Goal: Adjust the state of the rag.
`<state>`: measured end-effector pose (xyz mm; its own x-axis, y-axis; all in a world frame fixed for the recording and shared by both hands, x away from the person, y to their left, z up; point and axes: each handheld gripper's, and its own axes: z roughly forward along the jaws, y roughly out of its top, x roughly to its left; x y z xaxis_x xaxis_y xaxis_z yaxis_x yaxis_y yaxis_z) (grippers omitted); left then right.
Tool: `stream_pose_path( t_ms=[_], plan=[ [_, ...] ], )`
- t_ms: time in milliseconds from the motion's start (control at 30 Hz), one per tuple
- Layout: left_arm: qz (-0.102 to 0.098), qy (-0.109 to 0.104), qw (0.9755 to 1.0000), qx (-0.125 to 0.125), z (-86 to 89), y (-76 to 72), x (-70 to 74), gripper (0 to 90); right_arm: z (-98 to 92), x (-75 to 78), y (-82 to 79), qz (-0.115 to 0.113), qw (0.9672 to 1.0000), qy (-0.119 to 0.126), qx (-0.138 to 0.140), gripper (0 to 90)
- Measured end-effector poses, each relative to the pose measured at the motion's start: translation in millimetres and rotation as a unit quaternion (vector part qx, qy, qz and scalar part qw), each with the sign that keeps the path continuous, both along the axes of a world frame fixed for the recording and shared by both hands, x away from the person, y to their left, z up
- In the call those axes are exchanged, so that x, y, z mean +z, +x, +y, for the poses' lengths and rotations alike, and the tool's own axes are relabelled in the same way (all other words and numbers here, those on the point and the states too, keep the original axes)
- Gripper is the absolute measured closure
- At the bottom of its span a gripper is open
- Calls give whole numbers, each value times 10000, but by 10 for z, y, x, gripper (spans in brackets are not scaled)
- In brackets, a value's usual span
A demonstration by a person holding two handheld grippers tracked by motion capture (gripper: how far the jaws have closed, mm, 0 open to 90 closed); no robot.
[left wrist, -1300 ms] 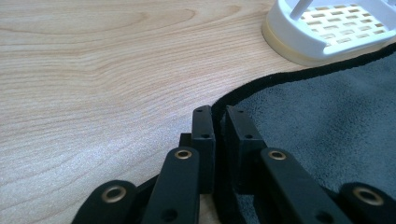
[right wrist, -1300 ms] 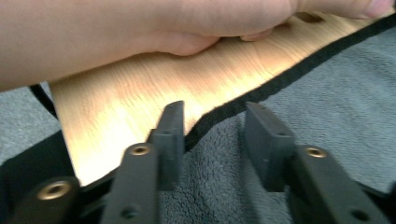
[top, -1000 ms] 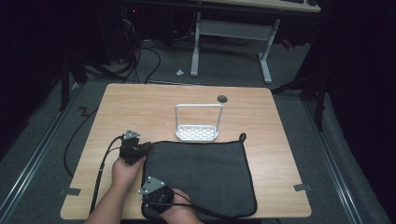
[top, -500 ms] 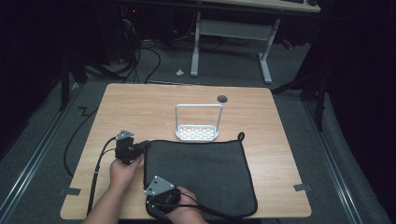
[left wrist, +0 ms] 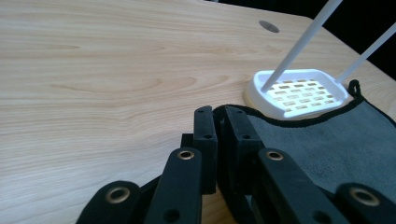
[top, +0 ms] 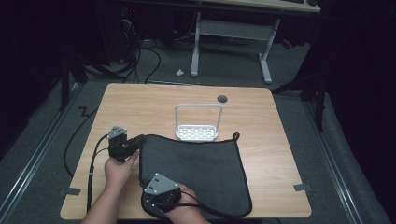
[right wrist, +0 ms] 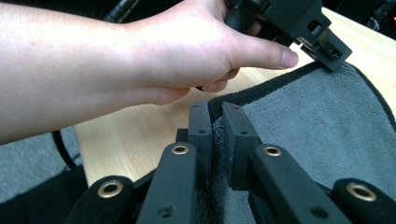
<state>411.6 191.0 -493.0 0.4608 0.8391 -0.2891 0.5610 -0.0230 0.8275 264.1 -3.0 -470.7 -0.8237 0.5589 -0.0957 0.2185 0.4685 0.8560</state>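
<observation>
My right claw (right wrist: 213,122) is the nearer one, at the edge of the table (top: 140,102) closest to me. Its jaws are closed almost fully, and they pinch the near-left corner of the grey cloth (top: 196,168). In the right gripper view the black hem of the cloth goes up between the two pads.

My left claw (left wrist: 220,126) is farther, at about 10 o'clock from the right one. It is also nearly shut, and it grips the far-left corner of the same cloth. So both claws hold the left edge, and this edge runs from near to far between them.

The rest of the cloth lies flat toward 3 o'clock from both claws. Its far hem touches the base of the white rack (top: 198,122), which stands at about 1 o'clock from my left claw.

I judge that a fold must carry this left edge toward 3 o'clock, with both corners level.
</observation>
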Motion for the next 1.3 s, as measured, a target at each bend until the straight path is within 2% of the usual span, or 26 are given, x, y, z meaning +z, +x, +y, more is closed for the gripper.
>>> stream_pose_path(
  t_ms=[67,133,267,333,467,633,1000,1300],
  plan=[
    [10,-22,10000,47,86,-15,44,838,58,26,-11,4,10000,53,53,835],
    [101,-59,9999,71,172,-26,77,838,135,40,-25,-27,9999,44,128,834],
    [33,109,9998,146,319,-74,154,838,291,63,-48,-64,9996,58,251,834],
    [5,108,9998,172,379,-89,205,838,342,83,-58,-73,9996,60,273,834],
    [-71,137,9998,155,345,-94,289,839,332,109,-55,-121,9995,87,261,834],
    [-86,121,9999,78,66,-49,296,838,136,119,-80,-181,9998,71,89,834],
    [-97,241,9993,-272,-728,-8,246,837,-608,8,-125,-100,9989,-10,-453,835],
    [-19,291,9990,-351,-1119,9,198,837,-1042,-81,-167,-18,9969,7,-781,834]
  ],
)
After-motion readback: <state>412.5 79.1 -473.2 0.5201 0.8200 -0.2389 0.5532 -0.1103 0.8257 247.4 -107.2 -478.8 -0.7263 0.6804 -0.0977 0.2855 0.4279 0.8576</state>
